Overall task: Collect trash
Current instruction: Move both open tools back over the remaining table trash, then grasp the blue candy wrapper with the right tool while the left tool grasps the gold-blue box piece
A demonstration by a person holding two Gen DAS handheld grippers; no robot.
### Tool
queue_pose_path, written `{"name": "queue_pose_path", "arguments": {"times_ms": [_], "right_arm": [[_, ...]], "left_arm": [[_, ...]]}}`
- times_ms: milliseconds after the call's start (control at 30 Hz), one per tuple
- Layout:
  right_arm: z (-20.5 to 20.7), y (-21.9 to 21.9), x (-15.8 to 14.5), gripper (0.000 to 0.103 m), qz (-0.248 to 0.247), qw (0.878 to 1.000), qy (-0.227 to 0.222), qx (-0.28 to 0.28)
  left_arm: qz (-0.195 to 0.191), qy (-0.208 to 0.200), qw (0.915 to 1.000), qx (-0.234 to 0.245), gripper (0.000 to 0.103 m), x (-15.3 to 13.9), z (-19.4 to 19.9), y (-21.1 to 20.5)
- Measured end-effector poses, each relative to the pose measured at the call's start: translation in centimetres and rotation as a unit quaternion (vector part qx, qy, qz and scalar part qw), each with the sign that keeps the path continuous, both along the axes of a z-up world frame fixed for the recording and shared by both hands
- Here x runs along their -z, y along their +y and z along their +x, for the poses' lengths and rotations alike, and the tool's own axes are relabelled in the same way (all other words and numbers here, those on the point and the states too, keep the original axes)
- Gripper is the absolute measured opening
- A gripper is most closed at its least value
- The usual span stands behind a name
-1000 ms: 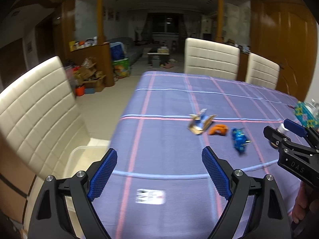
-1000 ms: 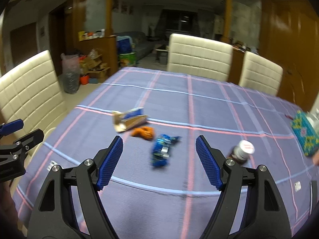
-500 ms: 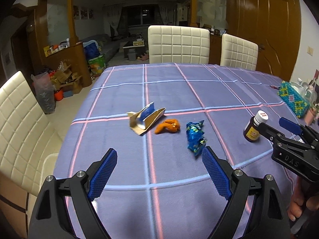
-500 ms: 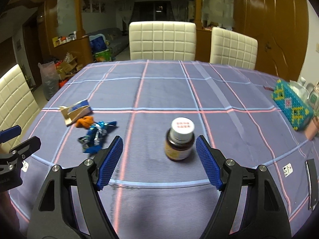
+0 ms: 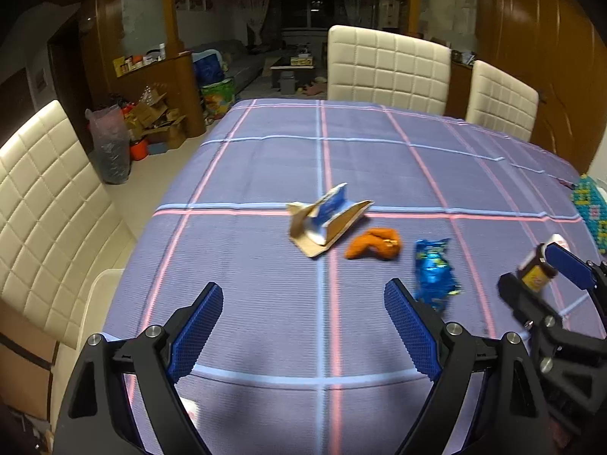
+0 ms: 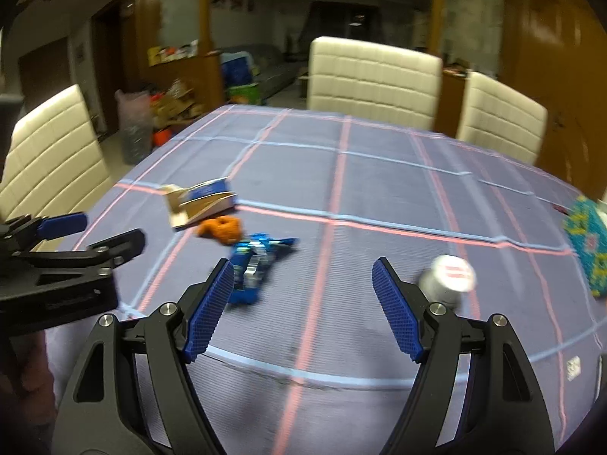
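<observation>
Since half a second ago the right wrist view has swung left: the small bottle (image 6: 449, 278) that sat framed between the fingers now stands at the right finger's outer side, and the blue wrapper (image 6: 254, 265) has come to the inner side of the left finger. The left wrist view has closed in on the trash, which sits larger and nearer its fingers than before.

The left wrist view is sharp and shows the floor left of the table, with a grey bag (image 5: 110, 148) and cardboard clutter against a wooden partition; it also shows the right gripper (image 5: 538, 280) coming in from the right, in front of the bottle (image 5: 537, 269). The right wrist view is blurred, and shows the left gripper (image 6: 98, 233) entering from the left with a hand (image 6: 34, 375) under it.

The table (image 5: 265, 167) wears a purple cloth crossed by pink and pale blue lines. Cream quilted chairs stand at its far side (image 5: 387, 68) and its left side (image 5: 45, 197). A beaded teal box (image 5: 592, 212) lies at the right edge.

The trash lies in a row near the table's middle: a flattened cardboard carton (image 5: 326, 223) with a blue face, an orange scrap (image 5: 373, 244) just right of it, then the blue wrapper (image 5: 432, 273), close to the right finger of the left gripper (image 5: 303, 322).

Both grippers hang over the cloth with jaws wide apart; the right gripper (image 6: 303, 303) is somewhat less spread, and nothing is between either pair.
</observation>
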State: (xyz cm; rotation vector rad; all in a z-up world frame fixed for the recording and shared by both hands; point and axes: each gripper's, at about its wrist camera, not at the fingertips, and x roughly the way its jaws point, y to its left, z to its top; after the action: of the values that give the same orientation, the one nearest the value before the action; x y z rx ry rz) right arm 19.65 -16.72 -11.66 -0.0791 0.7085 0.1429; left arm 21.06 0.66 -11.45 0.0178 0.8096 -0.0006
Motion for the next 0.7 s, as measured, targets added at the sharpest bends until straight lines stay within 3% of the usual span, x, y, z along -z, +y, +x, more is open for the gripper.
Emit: {"name": "queue_pose_path", "arguments": {"times_ms": [167, 333, 500, 567, 700], "right_arm": [[2.2, 2.2, 1.4, 0.075, 0.001, 0.999, 0.032, -0.015], [4.1, 3.2, 2.8, 0.074, -0.004, 0.998, 0.058, -0.011], [5.8, 2.7, 4.2, 0.056, -0.008, 0.996, 0.087, 0.006], [6.4, 2.3, 4.8, 0.037, -0.010, 0.995, 0.101, 0.014], [6.9, 1.6, 5.3, 0.035, -0.014, 0.995, 0.099, 0.030]], "left_arm": [[0.028, -0.003, 0.9996, -0.001, 0.085, 0.9, 1.7, 1.3], [0.030, 0.001, 0.9993, 0.024, 0.085, 1.5, 3.9, 1.8], [0.048, 0.001, 0.9967, 0.066, 0.085, 2.1, 6.4, 0.4], [0.060, 0.003, 0.9955, 0.074, 0.085, 2.4, 7.3, 0.0], [0.063, 0.018, 0.9944, 0.083, 0.085, 3.6, 9.5, -0.3]]}}
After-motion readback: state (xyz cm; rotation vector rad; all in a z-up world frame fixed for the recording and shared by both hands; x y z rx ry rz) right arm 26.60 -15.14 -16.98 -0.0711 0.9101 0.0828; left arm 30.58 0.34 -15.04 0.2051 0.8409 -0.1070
